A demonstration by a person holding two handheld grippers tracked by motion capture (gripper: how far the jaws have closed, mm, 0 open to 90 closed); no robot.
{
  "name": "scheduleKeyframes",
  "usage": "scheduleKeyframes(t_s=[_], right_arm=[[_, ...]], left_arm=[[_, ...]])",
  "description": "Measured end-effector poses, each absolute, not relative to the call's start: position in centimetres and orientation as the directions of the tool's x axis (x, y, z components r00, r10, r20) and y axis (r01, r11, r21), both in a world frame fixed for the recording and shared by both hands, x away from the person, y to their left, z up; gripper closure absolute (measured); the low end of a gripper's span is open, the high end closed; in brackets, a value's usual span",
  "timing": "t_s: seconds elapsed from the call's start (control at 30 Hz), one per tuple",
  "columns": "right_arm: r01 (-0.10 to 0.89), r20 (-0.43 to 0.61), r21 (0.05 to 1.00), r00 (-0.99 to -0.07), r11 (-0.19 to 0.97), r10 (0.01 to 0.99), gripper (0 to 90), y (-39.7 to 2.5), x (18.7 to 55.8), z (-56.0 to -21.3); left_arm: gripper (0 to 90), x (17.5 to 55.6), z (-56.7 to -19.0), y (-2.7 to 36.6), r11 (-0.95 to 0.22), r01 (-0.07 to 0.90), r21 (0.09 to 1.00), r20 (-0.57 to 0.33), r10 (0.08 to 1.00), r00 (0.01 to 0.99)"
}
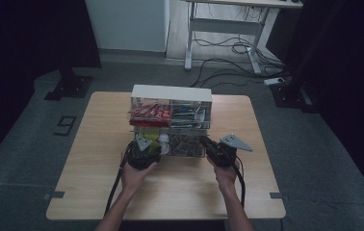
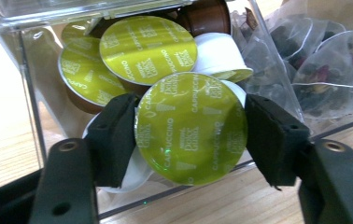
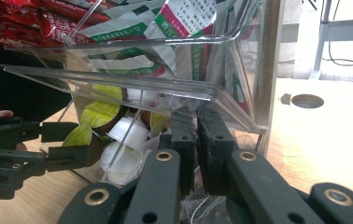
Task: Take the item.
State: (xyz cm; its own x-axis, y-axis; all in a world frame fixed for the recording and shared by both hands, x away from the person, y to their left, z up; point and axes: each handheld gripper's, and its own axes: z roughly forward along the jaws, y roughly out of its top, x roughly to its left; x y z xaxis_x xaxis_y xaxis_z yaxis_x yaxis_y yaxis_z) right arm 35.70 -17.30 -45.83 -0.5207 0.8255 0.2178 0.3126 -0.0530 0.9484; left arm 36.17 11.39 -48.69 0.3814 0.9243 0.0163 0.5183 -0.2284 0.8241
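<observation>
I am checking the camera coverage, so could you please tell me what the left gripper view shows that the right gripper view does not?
Left gripper view: the green foil lid of a cappuccino capsule up close between that gripper's jaw pads, its print legible, and clear tea bags in the neighbouring bin.

Right gripper view: red sachets, green-and-white packets, a round hole in the table, and its own jaws nearly closed on a bin's clear edge.

Both: the clear organizer and its capsule pile.

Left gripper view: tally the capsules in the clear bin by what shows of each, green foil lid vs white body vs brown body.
Green "cappuccino" foil lid facing the camera: 4, counting the capsule between the left gripper jaws
White body: 1
Brown body: 1
Total: 6 countable; others may be hidden behind.
</observation>
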Motion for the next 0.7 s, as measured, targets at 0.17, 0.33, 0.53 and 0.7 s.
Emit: scheduleKeyframes(t_s=[0.17,0.33,0.53,0.7], right_arm=[[0.313,0.217,0.948,-0.521,-0.053,0.826,84.7,-17.30,35.70,-45.84],[0.313,0.216,0.948,-0.519,-0.052,0.827,84.6,-17.36,35.73,-45.87],[0.313,0.216,0.948,-0.516,-0.052,0.829,84.3,-17.31,35.79,-45.96],[0.314,0.215,0.948,-0.515,-0.051,0.830,84.3,-17.31,35.78,-45.95]], left_arm=[[38.0,36.15,-48.65,11.51,-0.218,0.520,0.826,0.002,0.923,0.384],[38.1,36.03,-48.73,11.63,-0.207,0.513,0.833,-0.006,0.924,0.383],[38.2,35.76,-48.48,11.66,-0.193,0.502,0.843,-0.017,0.923,0.384],[38.2,35.49,-48.01,11.81,-0.188,0.493,0.849,-0.021,0.921,0.388]])
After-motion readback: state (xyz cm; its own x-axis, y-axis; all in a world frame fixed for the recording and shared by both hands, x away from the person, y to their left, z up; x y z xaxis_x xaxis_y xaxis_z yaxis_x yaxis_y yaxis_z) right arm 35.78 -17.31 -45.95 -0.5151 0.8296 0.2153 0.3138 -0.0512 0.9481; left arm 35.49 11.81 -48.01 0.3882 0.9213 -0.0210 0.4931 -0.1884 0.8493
